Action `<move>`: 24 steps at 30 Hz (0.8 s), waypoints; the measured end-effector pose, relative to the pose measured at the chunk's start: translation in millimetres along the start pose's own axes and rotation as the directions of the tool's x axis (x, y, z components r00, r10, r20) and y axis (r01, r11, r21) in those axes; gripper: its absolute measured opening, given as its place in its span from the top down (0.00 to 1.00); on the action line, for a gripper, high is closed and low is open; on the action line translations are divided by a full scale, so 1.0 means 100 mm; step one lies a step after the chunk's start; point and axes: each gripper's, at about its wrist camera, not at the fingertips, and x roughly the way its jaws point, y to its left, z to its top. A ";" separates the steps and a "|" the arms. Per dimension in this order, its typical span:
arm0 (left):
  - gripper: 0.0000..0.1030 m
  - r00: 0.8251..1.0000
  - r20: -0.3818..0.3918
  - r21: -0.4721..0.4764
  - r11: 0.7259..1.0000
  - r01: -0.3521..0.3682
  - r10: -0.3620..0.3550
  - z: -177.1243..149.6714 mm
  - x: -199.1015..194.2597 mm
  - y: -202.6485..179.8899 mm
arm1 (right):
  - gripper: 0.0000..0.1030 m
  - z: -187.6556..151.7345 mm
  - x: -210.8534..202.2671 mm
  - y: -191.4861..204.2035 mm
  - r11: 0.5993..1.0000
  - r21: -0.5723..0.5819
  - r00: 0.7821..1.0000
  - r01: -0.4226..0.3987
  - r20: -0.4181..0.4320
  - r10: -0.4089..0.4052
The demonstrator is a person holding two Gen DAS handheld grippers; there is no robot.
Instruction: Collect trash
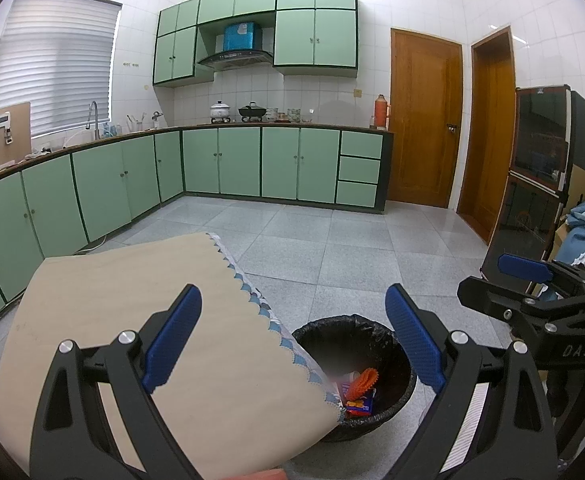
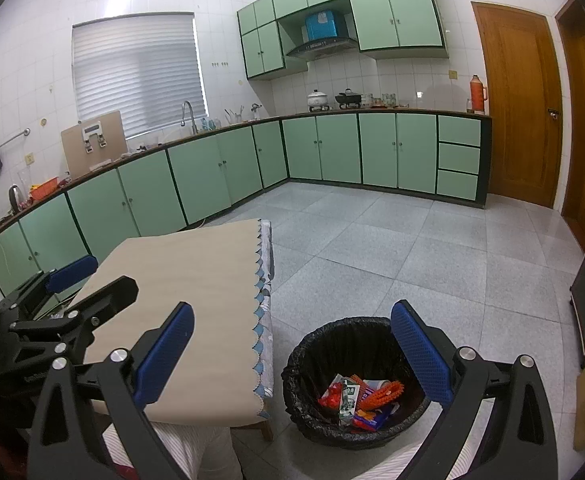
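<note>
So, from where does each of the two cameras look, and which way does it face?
Left wrist: sits on the left gripper, above the table, facing the kitchen cabinets; the right gripper shows beside it.
Right wrist: sits on the right gripper, looking down at the trash bin; the left gripper shows beside it.
Shared: table, trash bin, open fingers.

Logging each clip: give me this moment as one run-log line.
left hand-held gripper: open, empty | right hand-held gripper: open, empty | bin: on floor beside table, wrappers inside | tabletop: no trash visible
</note>
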 end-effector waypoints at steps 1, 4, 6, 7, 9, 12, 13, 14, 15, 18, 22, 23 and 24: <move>0.13 1.000 -0.001 -0.001 1.000 0.002 -0.002 0.00 0.00 0.01 | 0.06 -0.01 0.00 0.01 1.000 0.000 1.000 0.000 0.000 0.000; 0.13 1.000 -0.004 -0.004 1.000 0.003 -0.003 0.00 0.01 0.00 | 0.06 -0.01 0.01 -0.01 1.000 0.000 1.000 0.000 -0.001 0.000; 0.13 1.000 -0.003 -0.004 1.000 0.005 -0.005 0.01 0.02 0.01 | 0.06 -0.01 0.01 0.00 1.000 0.001 1.000 -0.001 -0.001 0.001; 0.13 1.000 -0.003 -0.004 1.000 0.005 -0.005 0.01 0.02 0.01 | 0.06 0.00 0.01 -0.01 1.000 0.001 1.000 -0.001 -0.001 0.001; 0.13 1.000 -0.002 -0.005 1.000 0.006 -0.006 0.01 0.03 0.01 | 0.06 -0.01 0.01 0.00 1.000 0.000 1.000 0.000 -0.001 0.000; 0.13 1.000 -0.002 -0.006 1.000 0.006 -0.006 0.01 0.02 0.00 | 0.06 0.00 0.01 -0.01 1.000 0.001 1.000 0.000 -0.001 0.000; 0.13 1.000 -0.001 -0.006 1.000 0.006 -0.006 0.01 0.03 0.01 | 0.06 0.00 0.01 -0.01 1.000 0.001 1.000 0.000 -0.001 0.000; 0.13 1.000 -0.002 -0.005 1.000 0.006 -0.006 0.01 0.03 0.00 | 0.06 0.00 0.00 -0.01 1.000 0.001 1.000 0.000 -0.001 0.000; 0.13 1.000 -0.003 -0.006 1.000 0.006 -0.006 0.01 0.03 0.00 | 0.06 0.01 0.00 -0.02 1.000 0.001 1.000 0.000 -0.002 0.000; 0.13 1.000 -0.004 -0.006 1.000 0.004 -0.004 -0.01 0.02 0.01 | 0.06 -0.03 0.03 -0.02 1.000 0.002 1.000 0.001 -0.003 -0.001; 0.13 1.000 -0.009 -0.008 1.000 0.001 -0.001 -0.02 0.02 -0.01 | 0.06 -0.06 0.05 -0.03 1.000 0.002 1.000 0.000 -0.004 0.000; 0.12 1.000 -0.009 -0.007 1.000 0.002 -0.002 -0.01 0.02 0.00 | 0.06 -0.06 0.05 -0.02 1.000 0.002 1.000 0.000 -0.005 0.000; 0.12 1.000 -0.009 -0.006 1.000 0.001 -0.001 -0.02 0.02 0.00 | 0.06 -0.05 0.04 -0.03 1.000 0.003 1.000 -0.001 -0.005 0.001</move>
